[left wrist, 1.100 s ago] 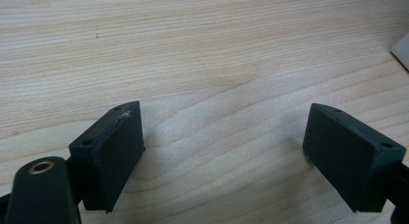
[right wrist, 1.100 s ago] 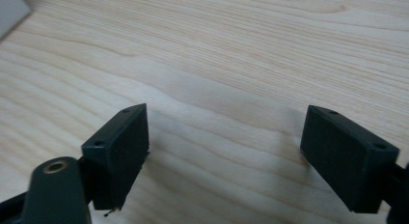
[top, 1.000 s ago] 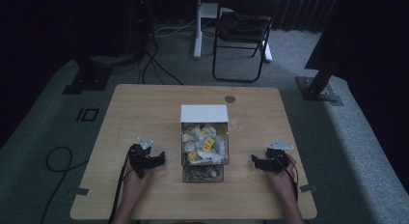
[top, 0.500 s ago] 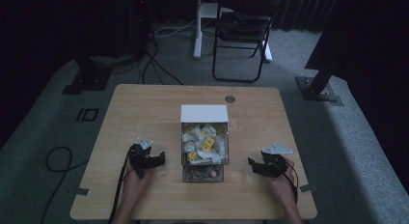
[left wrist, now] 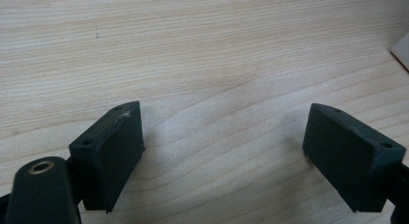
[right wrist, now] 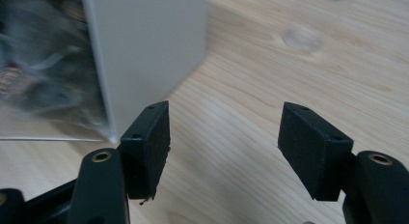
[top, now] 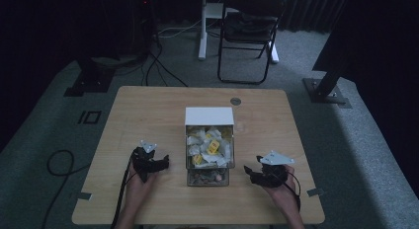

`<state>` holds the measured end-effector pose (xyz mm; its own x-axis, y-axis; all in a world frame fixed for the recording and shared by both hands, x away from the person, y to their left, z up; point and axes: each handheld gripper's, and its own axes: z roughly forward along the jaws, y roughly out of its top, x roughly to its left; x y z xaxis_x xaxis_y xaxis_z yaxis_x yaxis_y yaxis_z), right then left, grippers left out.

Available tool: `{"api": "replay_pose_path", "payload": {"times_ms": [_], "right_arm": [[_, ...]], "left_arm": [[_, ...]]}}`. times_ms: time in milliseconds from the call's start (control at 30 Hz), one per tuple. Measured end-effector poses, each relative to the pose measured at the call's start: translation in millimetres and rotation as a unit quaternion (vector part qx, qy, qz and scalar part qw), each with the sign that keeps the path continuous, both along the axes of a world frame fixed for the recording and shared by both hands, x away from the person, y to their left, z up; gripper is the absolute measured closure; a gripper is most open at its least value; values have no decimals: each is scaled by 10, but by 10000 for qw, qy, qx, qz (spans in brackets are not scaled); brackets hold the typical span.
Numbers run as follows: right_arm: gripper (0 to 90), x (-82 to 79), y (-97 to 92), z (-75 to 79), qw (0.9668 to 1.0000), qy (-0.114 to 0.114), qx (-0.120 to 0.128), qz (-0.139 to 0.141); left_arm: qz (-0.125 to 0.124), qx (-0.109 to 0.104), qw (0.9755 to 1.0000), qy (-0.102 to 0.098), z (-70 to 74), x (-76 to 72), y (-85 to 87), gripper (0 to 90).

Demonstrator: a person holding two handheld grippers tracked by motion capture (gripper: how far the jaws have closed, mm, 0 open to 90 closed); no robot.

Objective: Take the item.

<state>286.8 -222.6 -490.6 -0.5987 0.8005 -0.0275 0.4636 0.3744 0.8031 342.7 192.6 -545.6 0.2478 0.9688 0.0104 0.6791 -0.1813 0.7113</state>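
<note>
Nothing picked yet: box (top: pixel 209 145) w/ packets (top: pixel 212 146) sits mid-desk (top: pixel 148 105), untouched. Right gripper (top: pixel 253 171) just beside it, fingers (right wrist: pixel 147 147) apart & empty, just been closing. Left gripper (top: pixel 160 164) near, fingers (left wrist: pixel 113 154) wide, empty. All work left.

I see the box (top: pixel 209 142) mid-counter (top: pixel 148 105), packets (top: pixel 210 147) inside it. My left tool (top: pixel 163 163) sits on the counter left of the box, near it; my right tool (top: pixel 249 172) right of the box, near its front corner, apart from it. A small round disc (top: pixel 235 101) lies behind the box toward the far edge. A folding chair (top: pixel 249 31) stands on the floor behind the counter. A cable (top: pixel 59 162) loops on the floor left of it.
</note>
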Motion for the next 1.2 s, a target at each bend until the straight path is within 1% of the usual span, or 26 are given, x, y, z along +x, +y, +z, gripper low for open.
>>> {"api": "replay_pose_path", "payload": {"times_ms": [367,533,567,667,733,867,967,1200], "right_arm": [[360,-147,199,133,9992,-176,70,355],[430,-220,254,185,9981,-267,121,540],[462,-240,271,197,9978,-300,146,565],[511,-276,310,222,9969,-349,168,684],[526,-306,350,239,9964,-366,163,752],[534,-367,429,277,9946,-463,162,913],[559,-401,475,293,9934,-532,185,1003],[610,-430,618,253,9902,-494,198,1291]], "left_arm": [[1,0,10000,-1,0,0,0,152],[-1,2,10000,0,0,0,0,152],[-14,16,10000,-1,1,1,3,151],[-14,15,10000,-2,1,1,3,152],[-14,15,10000,-1,1,1,3,152],[-15,16,10000,-1,1,1,3,152],[-14,15,10000,-1,1,1,3,151],[-15,18,10000,1,2,1,3,151]]}}
